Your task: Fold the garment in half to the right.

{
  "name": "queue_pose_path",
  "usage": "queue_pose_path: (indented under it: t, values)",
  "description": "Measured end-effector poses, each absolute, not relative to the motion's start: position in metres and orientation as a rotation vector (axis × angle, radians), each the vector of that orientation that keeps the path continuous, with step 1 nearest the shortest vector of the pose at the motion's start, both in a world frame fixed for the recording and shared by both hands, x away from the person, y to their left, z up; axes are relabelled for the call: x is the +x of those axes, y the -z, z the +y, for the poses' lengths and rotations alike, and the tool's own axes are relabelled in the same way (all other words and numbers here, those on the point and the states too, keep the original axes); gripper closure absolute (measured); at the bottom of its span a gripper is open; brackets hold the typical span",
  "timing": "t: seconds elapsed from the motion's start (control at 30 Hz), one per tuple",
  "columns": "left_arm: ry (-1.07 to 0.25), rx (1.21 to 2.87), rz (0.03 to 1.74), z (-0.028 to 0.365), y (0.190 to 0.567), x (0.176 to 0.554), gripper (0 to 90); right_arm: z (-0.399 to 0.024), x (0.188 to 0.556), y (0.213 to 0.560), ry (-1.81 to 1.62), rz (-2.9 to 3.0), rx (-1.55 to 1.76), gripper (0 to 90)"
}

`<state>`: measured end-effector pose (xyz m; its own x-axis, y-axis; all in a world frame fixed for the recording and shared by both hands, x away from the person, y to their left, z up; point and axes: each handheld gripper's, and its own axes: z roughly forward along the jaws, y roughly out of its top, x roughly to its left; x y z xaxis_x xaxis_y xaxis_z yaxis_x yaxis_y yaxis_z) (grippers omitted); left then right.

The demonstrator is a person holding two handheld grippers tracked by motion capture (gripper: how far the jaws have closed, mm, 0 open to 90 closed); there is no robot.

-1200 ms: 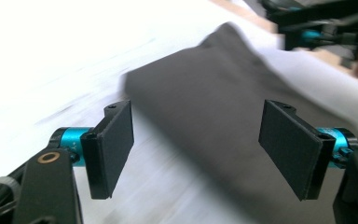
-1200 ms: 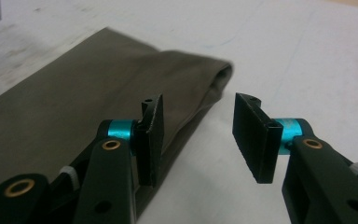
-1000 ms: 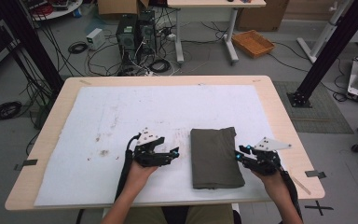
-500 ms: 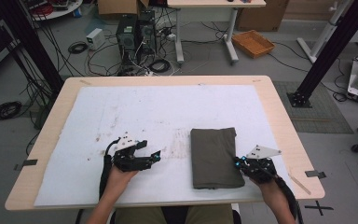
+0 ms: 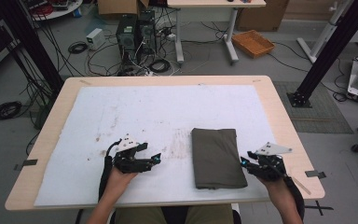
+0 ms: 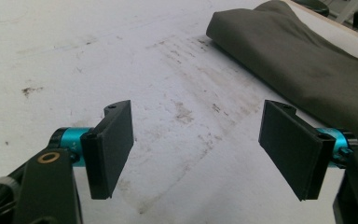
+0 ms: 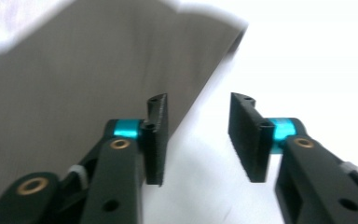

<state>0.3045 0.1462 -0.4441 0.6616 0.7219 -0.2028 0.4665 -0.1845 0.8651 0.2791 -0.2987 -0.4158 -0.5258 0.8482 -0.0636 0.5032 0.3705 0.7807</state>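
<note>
Overhead, a folded olive-grey cloth [image 5: 216, 157] is seen lying on the white table cover [image 5: 168, 116], between the left gripper [image 5: 154, 160] and the right gripper [image 5: 245, 161]; neither is touching it. From the left gripper view, the jaws are held wide apart over stained white cover [image 6: 121, 56], with nothing between them, and the cloth [image 6: 303, 60] is seen ahead to the right. From the right gripper view, the jaws are parted moderately and empty, just beside the edge of the cloth [image 7: 84, 79].
</note>
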Motion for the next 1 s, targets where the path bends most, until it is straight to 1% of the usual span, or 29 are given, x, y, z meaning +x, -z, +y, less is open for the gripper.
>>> queue_pose_path:
  t: [0.1, 0.13, 0.17, 0.2, 0.23, 0.27, 0.3, 0.33, 0.43, 0.47, 0.5, 0.6, 0.63, 0.73, 0.8, 1.0]
  values:
    - [-0.303, 1.837, 0.945, 0.146, 0.445, 0.305, 26.3, -0.295, 0.293, 0.405, -1.027, 2.111, 1.142, 57.0]
    - [-0.304, 1.837, 0.945, 0.146, 0.444, 0.305, 26.3, -0.288, 0.309, 0.401, -1.029, 2.106, 1.136, 57.0]
    - [-0.303, 1.834, 0.944, 0.147, 0.444, 0.305, 26.3, -0.288, 0.309, 0.401, -1.029, 2.106, 1.136, 57.0]
    - [-0.305, 1.833, 0.946, 0.147, 0.444, 0.305, 26.3, -0.279, 0.327, 0.399, -1.016, 2.117, 1.140, 57.0]
    - [-0.307, 1.829, 0.947, 0.147, 0.444, 0.305, 26.3, -0.274, 0.336, 0.399, -1.019, 2.131, 1.140, 57.0]
    - [-0.309, 1.829, 0.945, 0.148, 0.444, 0.305, 26.3, -0.274, 0.336, 0.399, -1.019, 2.131, 1.140, 57.0]
    - [-0.311, 1.824, 0.950, 0.149, 0.444, 0.305, 26.3, -0.263, 0.354, 0.400, -1.028, 2.165, 1.133, 59.8]
    - [-0.314, 1.822, 0.950, 0.150, 0.444, 0.305, 26.3, -0.263, 0.354, 0.400, -1.028, 2.165, 1.133, 59.8]
    - [-0.318, 1.814, 0.950, 0.152, 0.443, 0.305, 26.3, -0.246, 0.382, 0.409, -0.925, 2.271, 1.140, 67.4]
    - [-0.320, 1.813, 0.953, 0.153, 0.443, 0.305, 26.3, -0.246, 0.382, 0.409, -0.925, 2.271, 1.140, 67.4]
    - [-0.318, 1.810, 0.957, 0.155, 0.443, 0.305, 26.3, -0.243, 0.392, 0.416, -0.865, 2.316, 1.158, 67.5]
    - [-0.322, 1.810, 0.960, 0.156, 0.443, 0.304, 26.3, -0.243, 0.398, 0.422, -0.850, 2.349, 1.206, 67.5]
    - [-0.321, 1.809, 0.959, 0.157, 0.443, 0.304, 26.3, -0.244, 0.401, 0.425, -0.855, 2.366, 1.231, 68.8]
    - [-0.320, 1.808, 0.960, 0.157, 0.443, 0.304, 26.3, -0.246, 0.406, 0.429, -0.887, 2.400, 1.261, 82.6]
    - [-0.320, 1.809, 0.960, 0.157, 0.443, 0.303, 26.3, -0.247, 0.408, 0.430, -0.886, 2.396, 1.244, 89.0]
    - [-0.320, 1.813, 0.962, 0.157, 0.443, 0.303, 26.3, -0.241, 0.409, 0.428, -0.921, 2.277, 1.165, 89.5]
